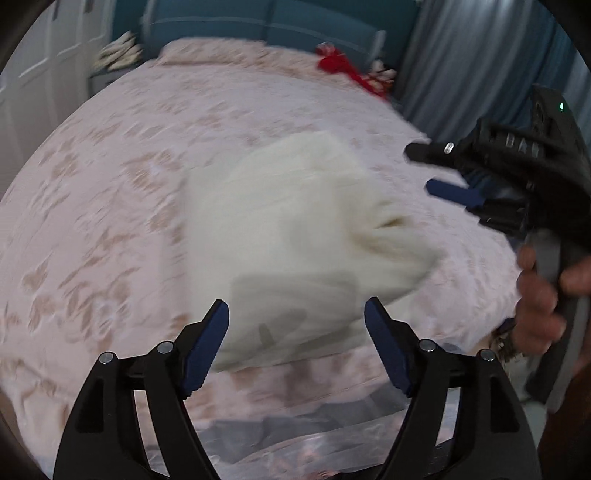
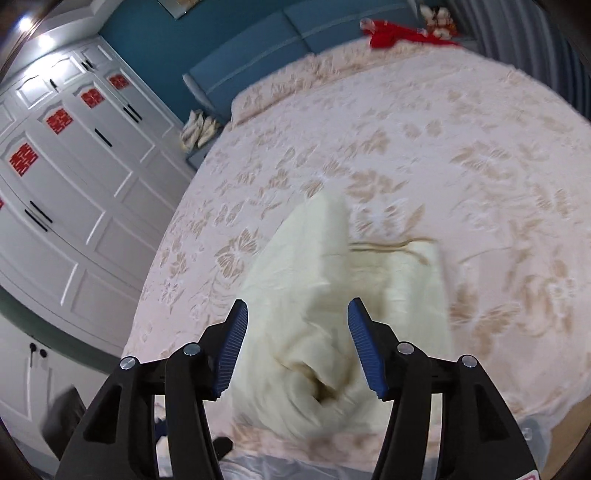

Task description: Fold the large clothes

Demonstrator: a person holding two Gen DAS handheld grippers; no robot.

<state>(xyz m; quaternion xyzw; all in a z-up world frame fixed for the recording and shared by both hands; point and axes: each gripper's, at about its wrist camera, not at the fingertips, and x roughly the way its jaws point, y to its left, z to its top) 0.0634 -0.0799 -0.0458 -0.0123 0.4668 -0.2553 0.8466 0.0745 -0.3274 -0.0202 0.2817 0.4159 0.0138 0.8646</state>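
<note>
A cream-white garment (image 1: 295, 236) lies bunched and partly folded on the pink flowered bedspread (image 1: 129, 184), near the bed's front edge. My left gripper (image 1: 295, 347) is open and empty, hovering above its near edge. The right gripper (image 1: 428, 173) shows at the right of the left wrist view, held in a hand, jaws apart, just right of the garment. In the right wrist view the garment (image 2: 332, 295) lies rumpled under the open, empty right gripper (image 2: 297, 350). The frames are blurred by motion.
A red cloth (image 1: 340, 66) and small toys lie at the bed's far right corner. A teal headboard (image 1: 258, 26) stands behind the bed (image 2: 443, 147). White wardrobe doors (image 2: 66, 166) stand to the left. Grey curtains (image 1: 480, 55) hang at the right.
</note>
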